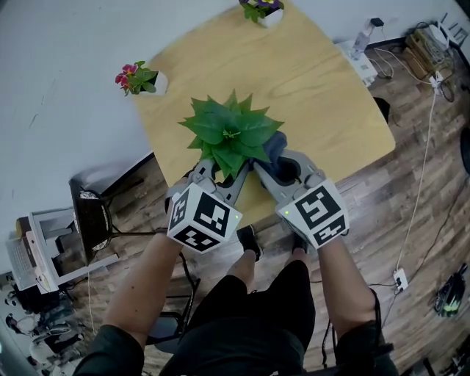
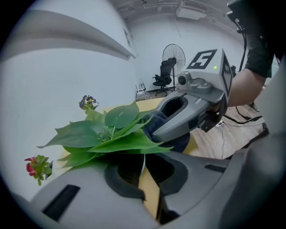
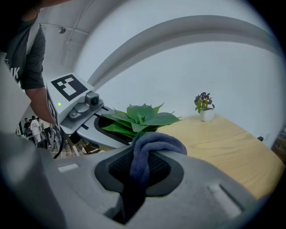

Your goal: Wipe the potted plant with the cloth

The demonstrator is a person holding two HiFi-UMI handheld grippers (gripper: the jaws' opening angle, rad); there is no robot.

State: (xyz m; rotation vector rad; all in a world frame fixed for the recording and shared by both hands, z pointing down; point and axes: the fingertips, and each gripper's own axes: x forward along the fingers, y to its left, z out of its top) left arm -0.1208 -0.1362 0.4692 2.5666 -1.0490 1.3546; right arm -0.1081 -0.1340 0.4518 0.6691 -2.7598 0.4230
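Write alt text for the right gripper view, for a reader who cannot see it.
The right gripper is shut on a blue cloth bunched above its jaws. Beyond it a green potted plant stands on a wooden table, with the left gripper at its leaves.

**Green leaves, navy cloth, pale wood**

The potted plant (image 1: 231, 132) has bright green leaves. The cloth (image 3: 149, 150) is dark blue. The worktop (image 1: 316, 81) is light yellowish wood grain, and the floor (image 1: 433, 183) is brown planks. The left tool (image 1: 217, 172) and right tool (image 1: 272, 165) are grey with black pads, and their cubes are white with black square markers. One small white pot (image 1: 136, 78) holds pink-red flowers, another (image 1: 263, 9) purple.
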